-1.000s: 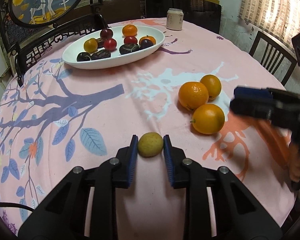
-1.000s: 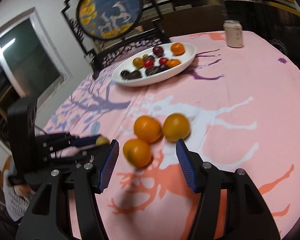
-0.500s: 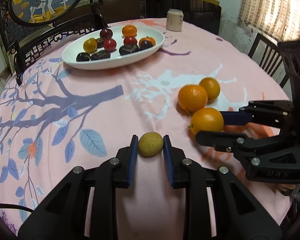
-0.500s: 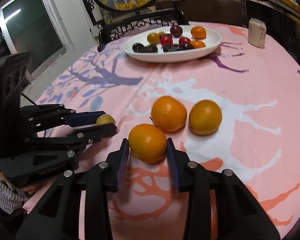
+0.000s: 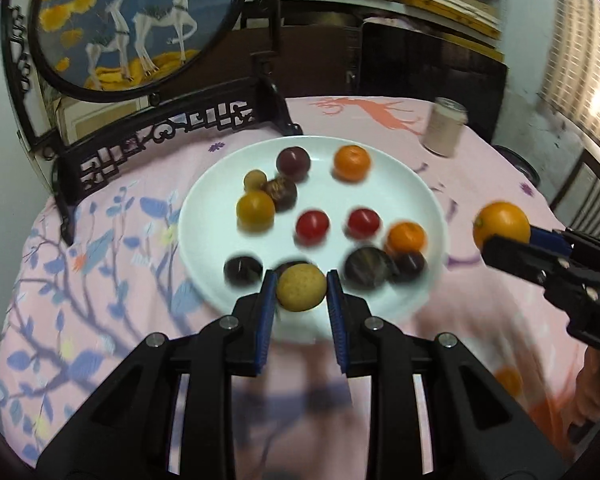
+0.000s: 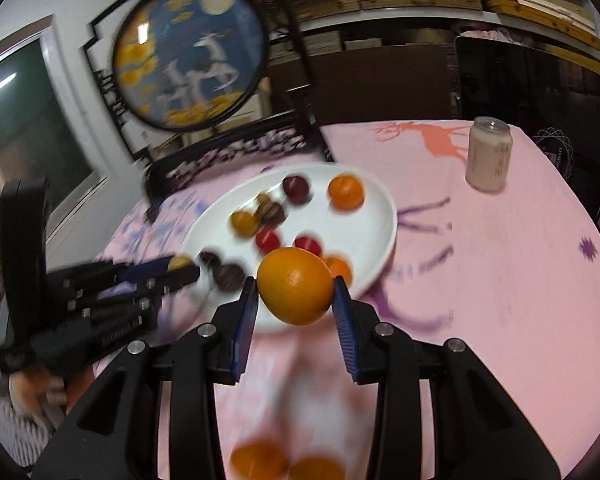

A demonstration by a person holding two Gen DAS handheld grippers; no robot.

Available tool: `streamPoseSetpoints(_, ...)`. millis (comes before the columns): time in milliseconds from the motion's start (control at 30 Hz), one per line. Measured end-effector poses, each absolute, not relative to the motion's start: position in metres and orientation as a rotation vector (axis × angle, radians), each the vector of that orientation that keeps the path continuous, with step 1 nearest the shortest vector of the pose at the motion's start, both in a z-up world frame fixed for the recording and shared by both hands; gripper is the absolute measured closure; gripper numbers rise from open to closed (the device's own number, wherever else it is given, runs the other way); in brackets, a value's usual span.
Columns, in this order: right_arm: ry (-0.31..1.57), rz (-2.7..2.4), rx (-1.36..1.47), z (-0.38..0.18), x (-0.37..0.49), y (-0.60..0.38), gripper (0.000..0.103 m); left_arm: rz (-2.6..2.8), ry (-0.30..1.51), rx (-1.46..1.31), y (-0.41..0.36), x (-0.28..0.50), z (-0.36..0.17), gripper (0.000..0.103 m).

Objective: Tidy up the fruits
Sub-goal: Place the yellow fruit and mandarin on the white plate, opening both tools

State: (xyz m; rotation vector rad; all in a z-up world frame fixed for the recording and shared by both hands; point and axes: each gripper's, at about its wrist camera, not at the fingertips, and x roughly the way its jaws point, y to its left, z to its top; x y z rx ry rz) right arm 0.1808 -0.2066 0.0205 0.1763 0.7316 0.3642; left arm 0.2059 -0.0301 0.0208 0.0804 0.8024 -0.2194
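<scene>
Blue-padded left gripper is clamped on a small yellow-tan fruit, pads pressing both sides. You hold it over the near rim of the white oval plate, lifted clear of the pink tablecloth.

Right gripper is clamped on an orange, pads tight on both flanks, also off the cloth and in front of the plate's near edge. In the left wrist view that orange sits just right of the plate, apart from it.

Plate contents, approx: two small oranges, two red fruits, an amber fruit, several dark purple/brown ones. Motion blur; exact count not reliable.

Two more oranges lie on the cloth under your right gripper, blurred, at the bottom of the right wrist view.

Pale drink can stands upright on the table's far right, well apart from the plate. Round deer screen in a dark carved frame stands behind the plate.
</scene>
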Motion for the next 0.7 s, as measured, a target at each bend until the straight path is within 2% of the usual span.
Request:
streamPoseSetpoints(200,0.779,0.348,0.209,-0.001,0.247,-0.202,0.065,-0.202,0.845,0.027,-0.029,0.261,0.005,0.077)
streamPoseSetpoints(233,0.794,0.355,0.208,-0.006,0.253,-0.2,0.062,-0.199,0.85,0.017,-0.029,0.266,0.002,0.075)
streamPoseSetpoints(267,0.814,0.366,0.208,-0.011,0.258,-0.199,0.055,-0.185,0.853,0.003,-0.028,0.271,-0.002,0.062)
streamPoseSetpoints(300,0.816,0.368,0.212,-0.014,0.257,-0.2,0.039,-0.176,0.854,-0.006,-0.026,0.274,-0.004,0.046)
streamPoseSetpoints(467,0.744,0.39,0.234,-0.005,0.251,-0.205,0.038,-0.159,0.845,-0.005,-0.021,0.278,-0.009,0.037)
streamPoseSetpoints(567,0.747,0.402,0.246,-0.002,0.252,-0.204,0.038,-0.137,0.834,-0.021,-0.016,0.279,-0.006,0.029)
streamPoseSetpoints(700,0.756,0.386,0.24,-0.003,0.254,-0.204,0.038,-0.112,0.823,-0.015,-0.013,0.278,-0.004,0.023)
